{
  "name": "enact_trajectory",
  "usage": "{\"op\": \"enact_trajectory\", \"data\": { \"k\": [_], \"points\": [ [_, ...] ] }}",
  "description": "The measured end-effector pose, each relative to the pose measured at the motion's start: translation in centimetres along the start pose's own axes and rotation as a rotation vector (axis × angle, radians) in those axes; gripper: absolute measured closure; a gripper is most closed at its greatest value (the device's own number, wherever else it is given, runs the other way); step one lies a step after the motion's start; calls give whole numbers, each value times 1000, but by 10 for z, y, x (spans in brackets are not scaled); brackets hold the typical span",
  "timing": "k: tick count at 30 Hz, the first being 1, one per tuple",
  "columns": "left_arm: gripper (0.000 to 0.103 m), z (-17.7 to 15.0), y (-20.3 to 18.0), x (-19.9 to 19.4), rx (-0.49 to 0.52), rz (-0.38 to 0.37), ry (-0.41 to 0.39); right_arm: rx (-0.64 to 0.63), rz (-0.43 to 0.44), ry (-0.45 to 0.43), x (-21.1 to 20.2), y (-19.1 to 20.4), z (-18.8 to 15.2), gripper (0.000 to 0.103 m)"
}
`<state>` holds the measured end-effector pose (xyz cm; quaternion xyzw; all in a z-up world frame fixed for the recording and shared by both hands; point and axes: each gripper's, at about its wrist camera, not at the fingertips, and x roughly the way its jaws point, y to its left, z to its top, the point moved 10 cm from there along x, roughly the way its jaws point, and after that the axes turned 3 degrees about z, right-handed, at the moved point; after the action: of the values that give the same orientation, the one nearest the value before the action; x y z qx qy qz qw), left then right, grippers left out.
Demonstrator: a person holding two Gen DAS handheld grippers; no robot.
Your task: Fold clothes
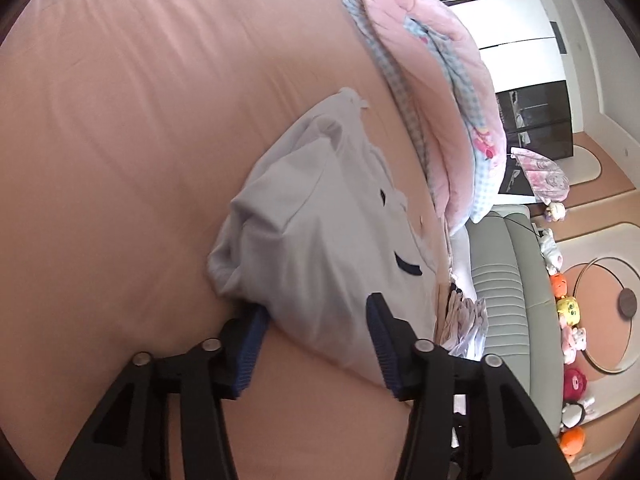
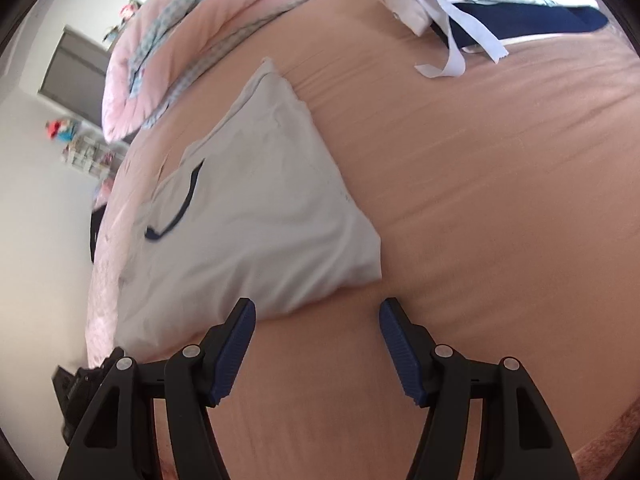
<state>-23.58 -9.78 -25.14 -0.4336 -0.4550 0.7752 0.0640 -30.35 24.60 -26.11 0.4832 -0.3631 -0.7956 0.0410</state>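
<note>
Smooth peach bedsheet [image 2: 480, 200]; soft grey folded garment [image 2: 256, 216], puffy wedge

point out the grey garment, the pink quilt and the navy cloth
grey garment [image 2: 260, 216], right wrist view, middle of its folded top
pink quilt [image 1: 432, 72], left wrist view, its pink outer side
navy cloth [image 2: 532, 20], right wrist view, its flat middle

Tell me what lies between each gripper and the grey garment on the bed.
Nothing visible does. The left gripper is open, its jaws straddling the near edge of the grey garment. The right gripper is open just short of that garment, with only bare pink bedsheet between them.
</note>
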Motion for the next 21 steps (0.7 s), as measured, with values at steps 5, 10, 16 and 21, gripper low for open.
{"op": "enact_trajectory", "data": {
  "k": [5,10,16,21],
  "points": [
    [54,9,-4,7,-89,-80,-48,102,62,-59,23,11,20,37],
    [54,27,-6,14,-75,-69,-126,225,110,-145,18,15,19,41],
    [83,30,-12,33,88,33,-94,127,45,-155,5,11,6,78],
    [87,21,-20,9,139,57,-82,64,11,-141,-7,18,1,91]
  ]
}}
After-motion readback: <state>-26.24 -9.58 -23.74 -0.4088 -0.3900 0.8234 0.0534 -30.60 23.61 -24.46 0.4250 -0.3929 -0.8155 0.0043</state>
